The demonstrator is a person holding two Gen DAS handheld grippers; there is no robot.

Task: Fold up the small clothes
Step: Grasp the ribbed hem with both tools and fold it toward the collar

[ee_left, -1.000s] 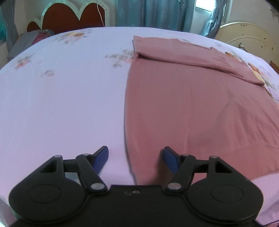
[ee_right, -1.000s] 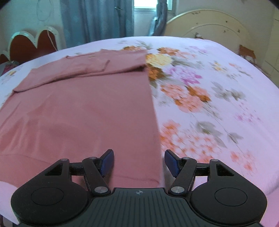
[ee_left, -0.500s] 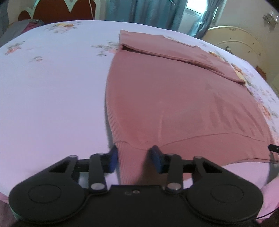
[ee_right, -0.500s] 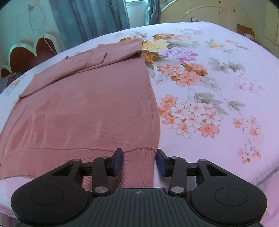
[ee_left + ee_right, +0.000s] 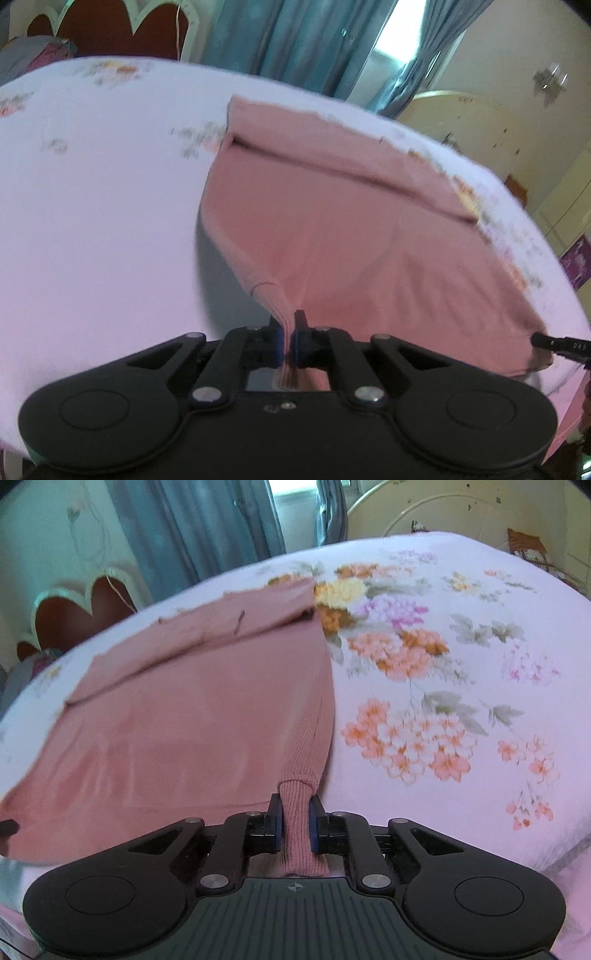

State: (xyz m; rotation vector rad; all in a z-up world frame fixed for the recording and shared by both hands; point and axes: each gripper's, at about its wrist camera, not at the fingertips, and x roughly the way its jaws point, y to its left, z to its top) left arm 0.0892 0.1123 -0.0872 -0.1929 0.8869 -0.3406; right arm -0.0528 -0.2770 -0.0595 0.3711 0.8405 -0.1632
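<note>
A dusty-pink knit garment (image 5: pixel 332 229) lies flat on the bed, its far end folded over into a band. My left gripper (image 5: pixel 288 326) is shut on the near left corner of the ribbed hem and holds it off the sheet. In the right wrist view the same garment (image 5: pixel 203 720) stretches away to the left. My right gripper (image 5: pixel 295 806) has its jaws closing, and the pads press a bunched roll of the near right hem corner between them. That corner is raised too. The near hem sags between the two grips.
The floral pink bedsheet (image 5: pixel 461 664) runs wide to the right of the garment, and the plainer sheet (image 5: pixel 92 203) to its left. A red scalloped headboard (image 5: pixel 103 29), blue curtains (image 5: pixel 295 48) and a cream curved bed end (image 5: pixel 424 513) stand beyond.
Both grippers went from wide open over the hem corners to closed on them. Both corners have lifted off the sheet, and the views tilted upward.
</note>
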